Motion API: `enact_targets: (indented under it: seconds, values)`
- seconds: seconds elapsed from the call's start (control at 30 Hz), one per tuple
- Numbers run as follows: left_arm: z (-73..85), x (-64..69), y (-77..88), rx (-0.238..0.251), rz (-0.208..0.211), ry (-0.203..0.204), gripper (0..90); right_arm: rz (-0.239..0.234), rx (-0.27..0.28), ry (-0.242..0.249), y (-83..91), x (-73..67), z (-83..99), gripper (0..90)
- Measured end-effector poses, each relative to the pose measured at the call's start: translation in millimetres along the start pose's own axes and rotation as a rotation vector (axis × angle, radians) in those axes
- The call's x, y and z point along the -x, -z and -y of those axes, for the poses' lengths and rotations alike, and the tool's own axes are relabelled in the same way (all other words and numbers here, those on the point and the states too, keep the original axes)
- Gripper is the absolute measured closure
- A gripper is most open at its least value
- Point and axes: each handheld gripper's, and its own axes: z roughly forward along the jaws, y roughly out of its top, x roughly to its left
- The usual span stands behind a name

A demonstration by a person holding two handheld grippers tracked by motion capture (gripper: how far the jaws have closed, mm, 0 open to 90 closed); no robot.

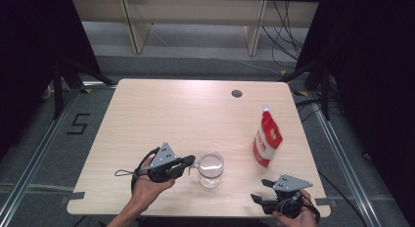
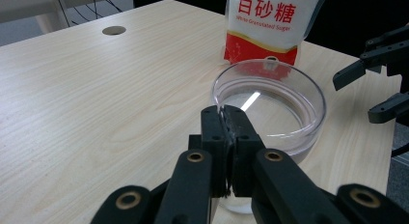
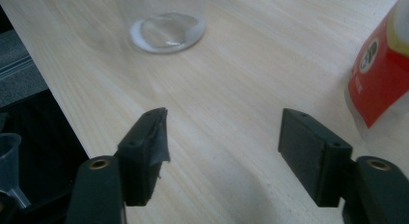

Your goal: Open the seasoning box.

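Gripping the near rim of the clear glass beaker (image 1: 211, 169), the left hand-held gripper (image 1: 190, 162) has its jaws pressed tight together on the thin wall, as the left gripper view shows, with the pads (image 2: 226, 132) meeting over the rim. That hold most likely steadies the vessel so it cannot slide or tip while something is added; the beaker (image 2: 270, 108) stands upright on the table (image 1: 161, 114), near the front edge and a little right of the middle, and looks empty or nearly so.

Nearest the person on the right, the right hand-held gripper (image 1: 261, 190) hovers over the front right corner of the table with its jaws apart and nothing between them; the right gripper view shows only bare wood between the two pads (image 3: 308, 151). It probably waits to take the pouch.

Beyond it stands the red-and-white bag of granulated sugar (image 1: 267, 139), upright, just past the beaker and to its right, apart from both. Nothing lies between the open gripper and the bag, so the reach looks free; the beaker beside that path is the one thing to avoid knocking.

Farther back, a round cable hole (image 1: 237, 93) sits in the table near its far edge, and table legs and loose cables (image 1: 288, 26) lie on the floor behind.
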Motion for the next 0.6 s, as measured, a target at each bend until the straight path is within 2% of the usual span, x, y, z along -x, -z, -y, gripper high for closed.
enact_targets:
  seconds: [0.07, 0.1, 0.13, 0.2, 0.23, 0.27, 0.33, 0.37, 0.43, 0.57, 0.6]
  values:
    - [0.0, 0.0, 0.0, 0.001, -0.001, -0.001, 87.3, 0.006, 0.022, 0.015, 0.2, -0.1, -1.8, 40.5]
    - [0.1, 0.1, -0.1, 0.001, -0.001, -0.001, 87.3, 0.002, 0.02, -0.012, 0.9, -2.3, -2.8, 43.5]
    - [0.2, 0.2, 0.1, 0.001, -0.005, -0.002, 87.3, 0.002, 0.037, 0.009, -0.2, -0.2, -4.4, 46.7]
    - [-0.3, -1.1, 0.3, -0.002, 0.0, -0.029, 87.3, 0.007, 0.051, 0.012, -1.4, -0.3, -7.3, 48.0]
    - [-0.1, -0.6, 0.4, -0.001, -0.004, -0.024, 87.3, 0.008, 0.052, -0.005, -2.3, -3.3, -8.2, 50.8]
    - [0.3, 0.7, 0.3, 0.0, -0.01, -0.005, 87.3, 0.007, 0.069, 0.028, -3.2, -2.6, -10.1, 52.0]
    - [0.3, 0.6, 0.3, 0.0, -0.009, -0.008, 87.3, 0.003, 0.091, 0.039, -5.1, -4.9, -13.9, 55.2]
    - [0.2, 0.1, 0.4, -0.001, -0.008, -0.013, 87.3, 0.0, 0.092, 0.029, -5.4, -7.8, -15.9, 55.7]
    - [0.4, 0.0, 0.4, 0.002, -0.009, -0.012, 87.3, 0.0, 0.116, 0.07, -7.8, -7.5, -20.3, 59.2]
    - [1.3, -0.3, -0.1, 0.004, -0.006, -0.013, 87.5, -0.013, 0.12, 0.08, -14.0, -11.6, -26.0, 64.2]
    - [1.8, 1.0, -0.6, 0.004, -0.011, 0.0, 87.6, -0.012, 0.124, 0.087, -15.7, -12.0, -27.1, 64.7]
